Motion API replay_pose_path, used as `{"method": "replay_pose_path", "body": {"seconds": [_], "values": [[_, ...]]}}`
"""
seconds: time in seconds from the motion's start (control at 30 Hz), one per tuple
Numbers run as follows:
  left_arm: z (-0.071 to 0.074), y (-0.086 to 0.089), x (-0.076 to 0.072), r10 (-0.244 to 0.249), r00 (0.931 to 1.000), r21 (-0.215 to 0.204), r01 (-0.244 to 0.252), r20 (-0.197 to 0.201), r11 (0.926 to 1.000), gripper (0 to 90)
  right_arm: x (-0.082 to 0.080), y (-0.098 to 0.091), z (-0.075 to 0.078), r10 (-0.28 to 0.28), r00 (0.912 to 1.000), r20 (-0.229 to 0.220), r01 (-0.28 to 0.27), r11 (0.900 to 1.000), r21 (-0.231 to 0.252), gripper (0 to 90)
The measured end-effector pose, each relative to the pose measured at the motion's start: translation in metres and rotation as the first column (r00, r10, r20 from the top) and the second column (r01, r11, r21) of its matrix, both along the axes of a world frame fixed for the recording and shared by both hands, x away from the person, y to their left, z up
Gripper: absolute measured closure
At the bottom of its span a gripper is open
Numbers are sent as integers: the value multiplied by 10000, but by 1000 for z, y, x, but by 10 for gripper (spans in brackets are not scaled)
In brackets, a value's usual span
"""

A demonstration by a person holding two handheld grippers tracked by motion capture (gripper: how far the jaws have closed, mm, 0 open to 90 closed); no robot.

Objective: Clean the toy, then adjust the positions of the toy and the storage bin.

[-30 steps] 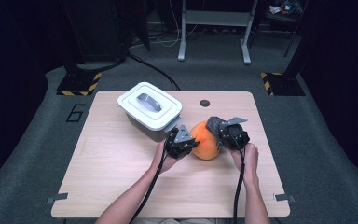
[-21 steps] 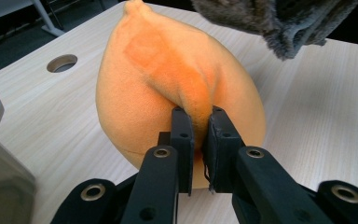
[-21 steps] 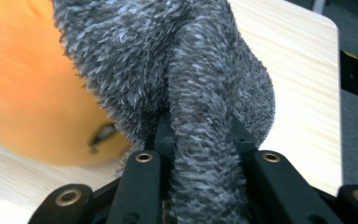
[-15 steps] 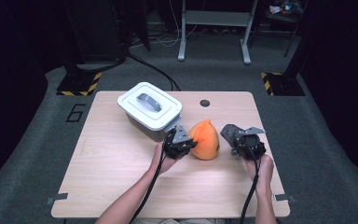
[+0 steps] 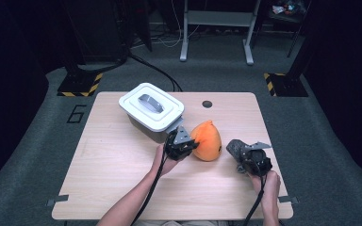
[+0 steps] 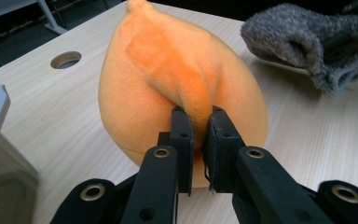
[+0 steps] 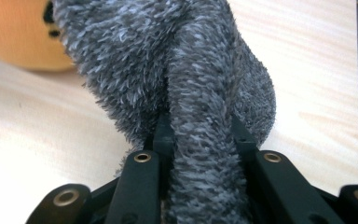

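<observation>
Gripper (image 7: 200, 135) half buried in grey cloth (image 7: 168, 60)

Lab: hazard-striped rig feet (image 5: 80, 88), floor cables (image 5: 155, 70)

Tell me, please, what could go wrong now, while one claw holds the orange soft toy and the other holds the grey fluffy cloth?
1. The left claw pinches only a thin fold of the orange soft toy, so the fold may slip out if it is pulled.
2. The grey fluffy cloth bulges around the right claw; loose fibres could snag.
3. The white lidded box stands just behind the left claw, so a backward swing could bump it.
</observation>
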State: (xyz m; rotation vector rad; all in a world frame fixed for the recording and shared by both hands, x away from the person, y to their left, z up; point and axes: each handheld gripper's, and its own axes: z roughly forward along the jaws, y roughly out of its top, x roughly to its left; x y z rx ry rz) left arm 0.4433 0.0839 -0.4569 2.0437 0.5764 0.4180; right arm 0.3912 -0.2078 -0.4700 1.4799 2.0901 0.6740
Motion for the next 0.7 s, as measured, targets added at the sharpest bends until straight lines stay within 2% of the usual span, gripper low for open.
{"method": "replay_pose_path", "body": {"seconds": [0.3,0.37,0.5,0.53,0.7], "values": [[-1,0,1,82,10000,-73,-82,28,9999,828,-32,15,-10,471,9984,-312,-474,9988,-97,706],[-1,0,1,93,10000,-109,-93,-19,9999,829,-35,19,-13,737,9965,-384,-741,9972,-89,689],[0,2,2,75,10000,-8,-75,-2,10000,828,-33,21,-22,937,9929,-730,-933,9956,88,518],[0,2,2,103,9999,17,-103,-9,9999,828,-33,22,-23,832,9928,-861,-822,9965,143,471],[-1,4,3,130,9999,19,-130,-15,9999,829,-36,16,-17,1406,9880,-646,-1351,9874,817,256]]}}
